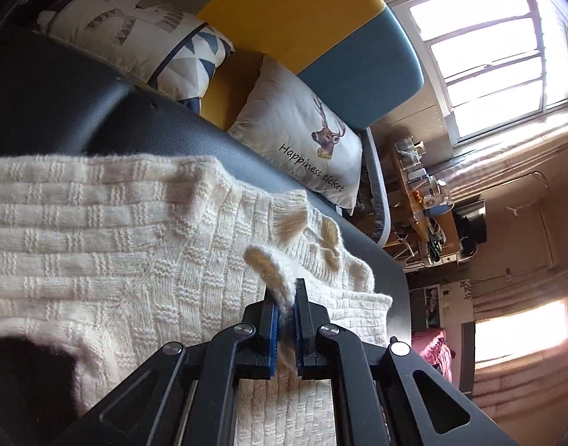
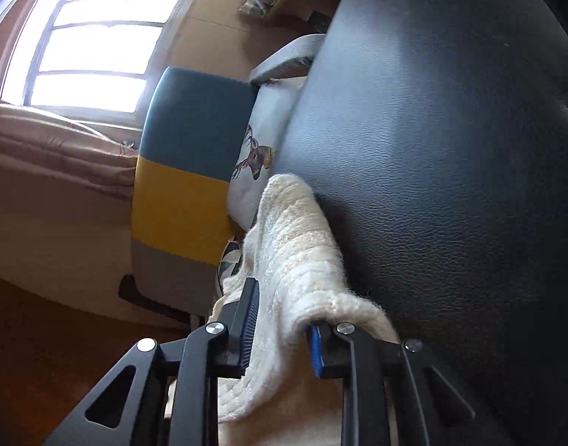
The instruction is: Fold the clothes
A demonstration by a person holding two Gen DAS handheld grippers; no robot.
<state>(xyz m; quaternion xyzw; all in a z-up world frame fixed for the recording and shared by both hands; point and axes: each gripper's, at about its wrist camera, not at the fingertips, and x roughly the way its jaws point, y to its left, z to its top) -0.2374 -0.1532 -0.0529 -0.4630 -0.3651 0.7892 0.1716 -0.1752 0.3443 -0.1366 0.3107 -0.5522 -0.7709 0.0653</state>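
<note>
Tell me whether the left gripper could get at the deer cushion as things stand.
Probably not yet. The left gripper is shut on a fold of the cream sweater; the deer cushion lies beyond it across bare dark seat, so the path looks free, but the jaws are occupied.

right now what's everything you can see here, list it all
sweater: one, cream knit, spread on the dark seat
seat: one, black leather, under the sweater
deer pillow: one, white, at the back of the seat
patterned pillows: two, white with grey and blue, beside the deer pillow
backrest: one, yellow and blue, behind the pillows
window: one, bright, far wall
cluttered table: one, wooden, below the window
left gripper: black with blue pads, jaws shut on a sweater fold
right gripper: same build, jaws around a thick sweater edge
</note>
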